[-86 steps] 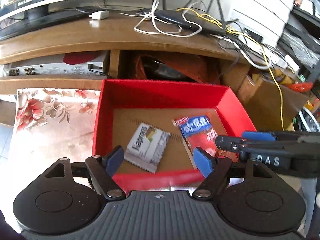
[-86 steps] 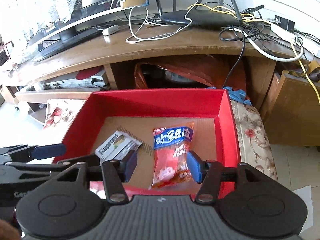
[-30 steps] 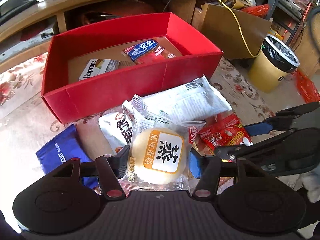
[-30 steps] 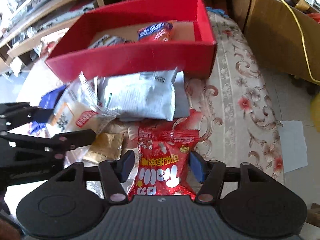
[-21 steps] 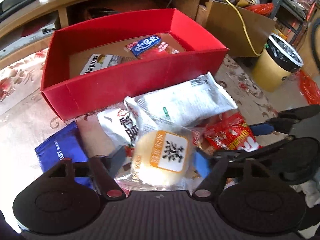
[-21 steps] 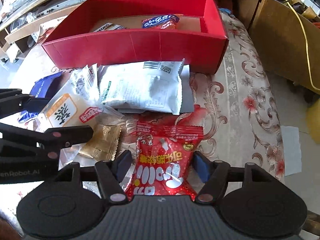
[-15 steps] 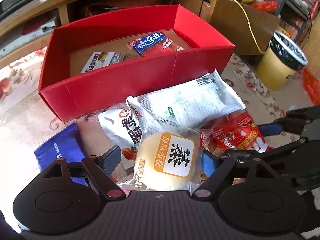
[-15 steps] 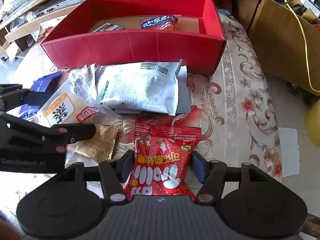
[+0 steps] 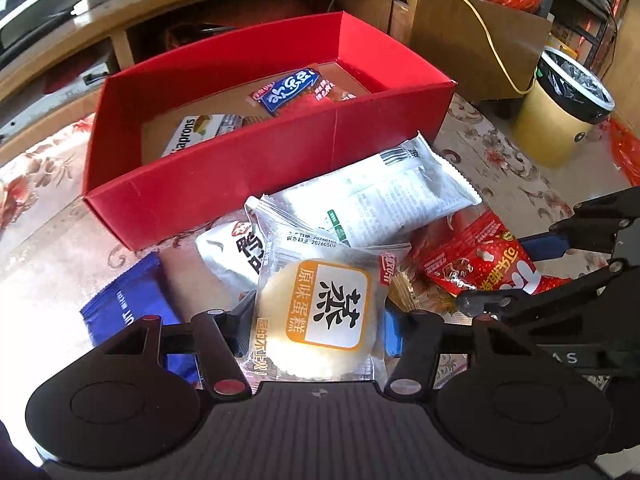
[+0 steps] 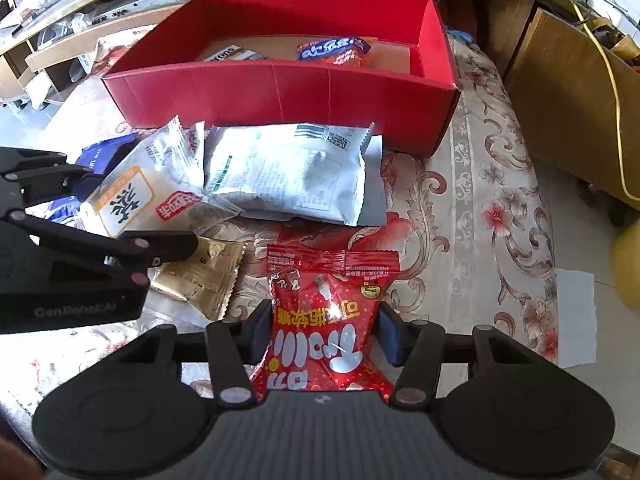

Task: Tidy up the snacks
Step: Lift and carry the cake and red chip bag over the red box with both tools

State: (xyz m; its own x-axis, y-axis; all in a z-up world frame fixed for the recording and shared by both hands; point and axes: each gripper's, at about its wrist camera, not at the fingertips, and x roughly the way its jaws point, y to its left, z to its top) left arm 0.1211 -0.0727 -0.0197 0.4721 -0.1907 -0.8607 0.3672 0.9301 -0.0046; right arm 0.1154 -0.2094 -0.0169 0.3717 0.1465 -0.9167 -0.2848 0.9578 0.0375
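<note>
A red box (image 9: 240, 176) (image 10: 280, 92) sits on a floral cloth and holds a Kaprons packet (image 9: 196, 138) and a blue-and-red packet (image 9: 296, 88). In front of it lies a pile of snacks. My left gripper (image 9: 316, 330) has its jaws closing, and its pads press the sides of a clear-wrapped round cake packet (image 9: 320, 312) (image 10: 132, 196). My right gripper (image 10: 324, 334) is also closing and pinches a red candy packet (image 10: 328, 312) (image 9: 480, 260) at its waist. A large silver-white packet (image 9: 384, 200) (image 10: 288, 172) lies between the pile and the box.
Also in the pile are a blue packet (image 9: 128, 304), a white packet with red print (image 9: 232, 252) and a gold packet (image 10: 200, 276). A yellow bin (image 9: 560, 120) and a cardboard box (image 9: 472, 48) stand to the right. A wooden TV stand (image 9: 200, 12) runs behind.
Both grippers left the red box and came back over the pile. The left jaws spread wide around the cake packet, then closed on it. The right jaws narrowed onto the red packet.
</note>
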